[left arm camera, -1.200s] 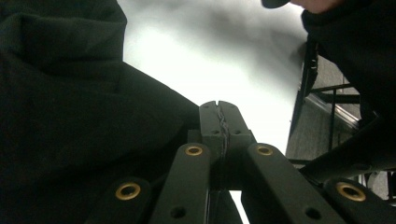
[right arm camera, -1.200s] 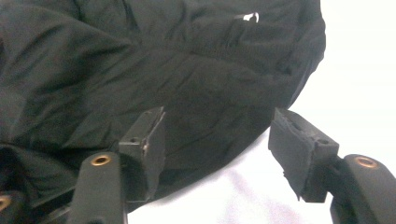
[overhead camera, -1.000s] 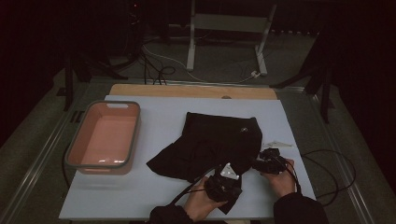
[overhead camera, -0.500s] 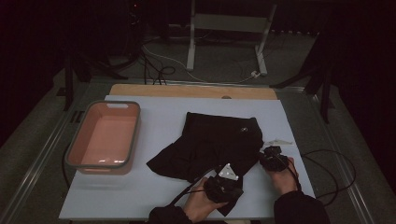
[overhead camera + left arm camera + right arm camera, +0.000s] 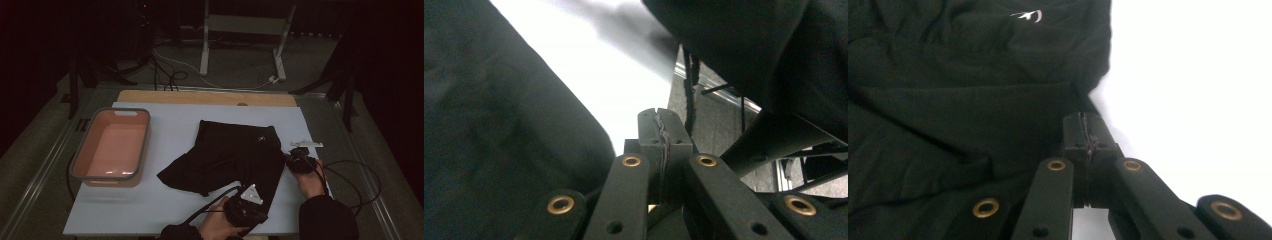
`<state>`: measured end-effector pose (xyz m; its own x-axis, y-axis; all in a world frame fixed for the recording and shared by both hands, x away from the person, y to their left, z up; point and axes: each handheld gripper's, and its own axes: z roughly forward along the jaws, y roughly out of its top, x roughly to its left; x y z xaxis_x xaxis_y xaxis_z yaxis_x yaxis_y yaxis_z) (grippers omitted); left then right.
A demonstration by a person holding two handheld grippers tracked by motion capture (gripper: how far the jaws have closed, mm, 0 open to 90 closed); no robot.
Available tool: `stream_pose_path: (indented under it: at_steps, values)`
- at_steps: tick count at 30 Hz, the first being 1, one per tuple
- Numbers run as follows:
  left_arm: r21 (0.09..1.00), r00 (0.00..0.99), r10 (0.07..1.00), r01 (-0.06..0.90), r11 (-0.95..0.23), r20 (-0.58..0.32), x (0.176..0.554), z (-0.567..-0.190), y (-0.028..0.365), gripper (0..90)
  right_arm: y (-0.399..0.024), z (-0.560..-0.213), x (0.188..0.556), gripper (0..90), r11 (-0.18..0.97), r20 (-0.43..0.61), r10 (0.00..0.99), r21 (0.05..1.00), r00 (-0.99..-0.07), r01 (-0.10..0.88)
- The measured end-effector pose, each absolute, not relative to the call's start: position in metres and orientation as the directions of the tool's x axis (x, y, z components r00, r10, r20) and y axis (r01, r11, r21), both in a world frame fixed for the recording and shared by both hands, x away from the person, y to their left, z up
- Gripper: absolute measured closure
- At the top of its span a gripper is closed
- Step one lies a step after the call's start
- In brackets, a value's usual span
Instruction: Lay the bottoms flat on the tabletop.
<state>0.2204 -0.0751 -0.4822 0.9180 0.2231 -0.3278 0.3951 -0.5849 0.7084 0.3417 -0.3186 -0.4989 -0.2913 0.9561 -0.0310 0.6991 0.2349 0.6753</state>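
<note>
While the high view sets the black shorts (image 5: 230, 157) at table centre, right gripper (image 5: 298, 161) at their three o'clock and left gripper (image 5: 245, 210) at six, each gripper view shows jaws pinched together, seemingly on cloth.

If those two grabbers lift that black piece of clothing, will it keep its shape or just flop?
Probably flop: the black garment lies in soft folds and creases on the table, so it looks limp. It seems thin and likely light. Held at its near edges by the left gripper and right gripper, the middle would likely sag, and it won't roll.
</note>
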Motion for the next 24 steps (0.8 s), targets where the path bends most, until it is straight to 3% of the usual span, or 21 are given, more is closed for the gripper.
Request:
stream_pose_path:
  at_steps: [1,2,5,8,16,24]
  values:
    - [0.708,0.918,0.223,0.395,-0.585,-0.328,0.220,-0.482,-0.075,88.3,-0.319,-0.499,0.342,89.8,0.235,-0.031,0.956,0.675,-0.291,0.699]
    - [0.712,0.912,0.250,0.409,-0.570,-0.324,0.224,-0.482,-0.074,79.1,-0.321,-0.499,0.342,88.3,0.222,-0.028,0.960,0.677,-0.278,0.701]
    - [0.718,0.899,0.310,0.434,-0.544,-0.308,0.231,-0.480,-0.068,61.6,-0.324,-0.498,0.340,68.9,0.176,0.012,0.968,0.683,-0.252,0.709]
    - [0.729,0.884,0.367,0.453,-0.513,-0.291,0.239,-0.478,-0.059,50.7,-0.326,-0.496,0.333,55.6,0.140,0.057,0.968,0.690,-0.245,0.710]
    - [0.750,0.850,0.462,0.473,-0.462,-0.252,0.253,-0.475,-0.047,38.6,-0.318,-0.495,0.301,40.9,0.135,0.109,0.953,0.682,-0.282,0.719]
    - [0.746,0.829,0.507,0.488,-0.452,-0.235,0.261,-0.482,-0.043,37.5,-0.304,-0.503,0.286,39.2,0.169,0.102,0.945,0.660,-0.310,0.732]
